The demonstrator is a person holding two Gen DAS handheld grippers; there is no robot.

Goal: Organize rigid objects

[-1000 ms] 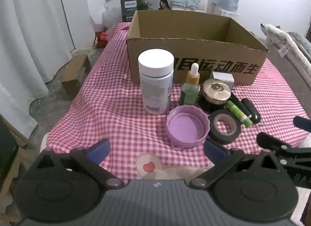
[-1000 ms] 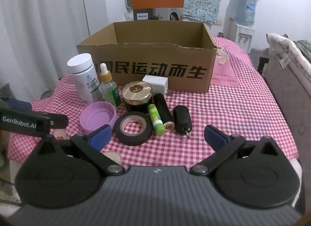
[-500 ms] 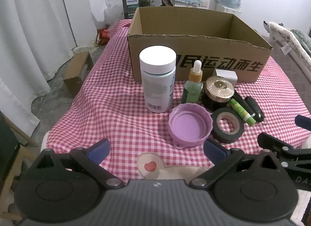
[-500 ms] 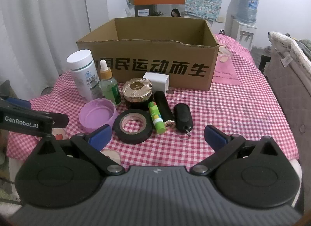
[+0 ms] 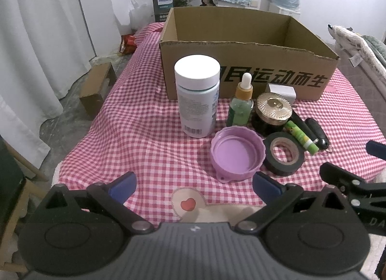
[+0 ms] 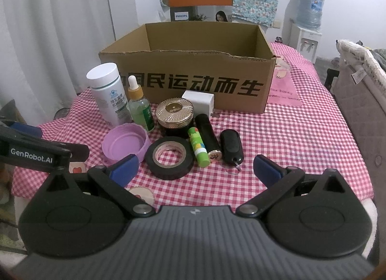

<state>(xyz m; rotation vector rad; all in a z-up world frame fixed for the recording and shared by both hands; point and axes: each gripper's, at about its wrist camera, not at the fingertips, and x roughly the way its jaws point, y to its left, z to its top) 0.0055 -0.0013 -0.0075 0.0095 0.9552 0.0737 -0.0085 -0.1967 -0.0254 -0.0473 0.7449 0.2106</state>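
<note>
Both my tongs spread wide, nothing held: left tongs (image 5: 193,184) low over checkered surface (image 5: 149,135) before purple lid (image 5: 237,153); right tongs (image 6: 195,168) before black tape roll (image 6: 171,157). White bottle (image 5: 197,94), dropper bottle (image 5: 241,104), gold-lidded jar (image 6: 174,116), glue stick (image 6: 198,146), key fob (image 6: 231,145) clustered against front of open cardboard box (image 6: 193,82).

Bottles (image 5: 197,101) before box (image 5: 248,63)

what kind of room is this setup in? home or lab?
Most likely a lived-in home room, not a lab. A gingham tablecloth covers the work surface, a water dispenser with its bottle stands in the far corner, white curtains hang on the left, and an upholstered edge, perhaps a bed, sits alongside.
</note>
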